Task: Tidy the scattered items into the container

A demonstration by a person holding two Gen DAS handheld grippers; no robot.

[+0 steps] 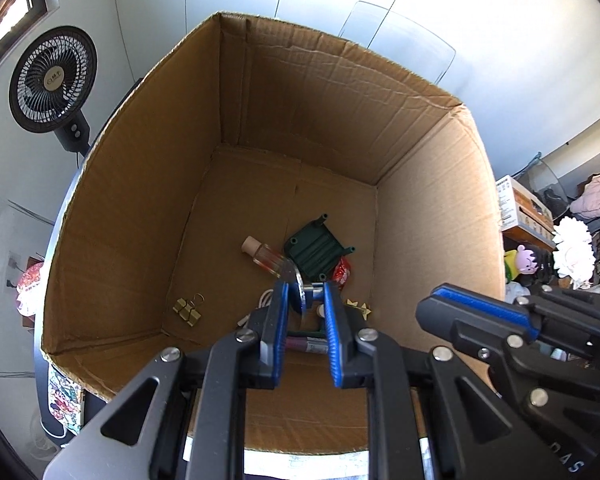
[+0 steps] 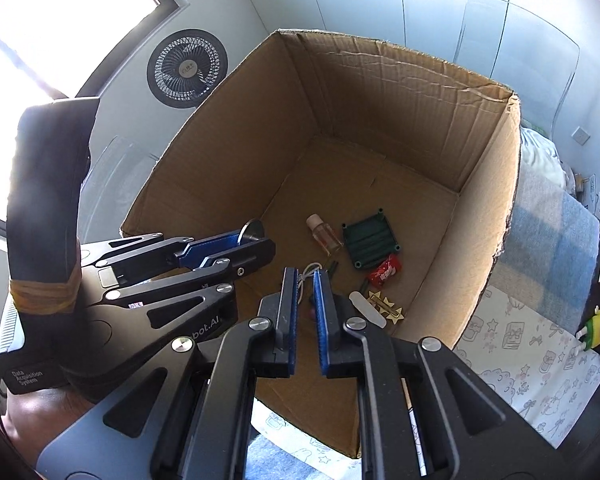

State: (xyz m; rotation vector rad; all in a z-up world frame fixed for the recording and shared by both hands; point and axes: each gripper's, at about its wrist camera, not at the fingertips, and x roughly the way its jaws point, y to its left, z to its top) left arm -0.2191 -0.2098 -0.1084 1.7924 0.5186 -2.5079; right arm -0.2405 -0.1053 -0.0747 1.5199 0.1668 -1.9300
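An open cardboard box (image 1: 148,200) (image 2: 484,216) fills both views. My left gripper (image 1: 305,296) is shut on a small metal disc piece (image 1: 300,286), also seen in the right wrist view (image 2: 252,230), held over the box's inside. My right gripper (image 2: 306,280) hangs above the box with its blue pads a small gap apart and nothing between them; it shows in the left wrist view (image 1: 476,312). On the box floor lie a small glass bottle (image 2: 324,234), a green square holder (image 2: 370,244), a red packet (image 2: 386,270), gold star clips (image 2: 386,306) and gold binder clips (image 1: 188,310).
A black fan (image 1: 52,80) stands behind the box on the left. A patterned cloth (image 2: 532,360) covers the table to the right. Small toy figures (image 1: 526,262) and cluttered shelves are at the far right. A clear chair back (image 2: 516,48) rises behind the box.
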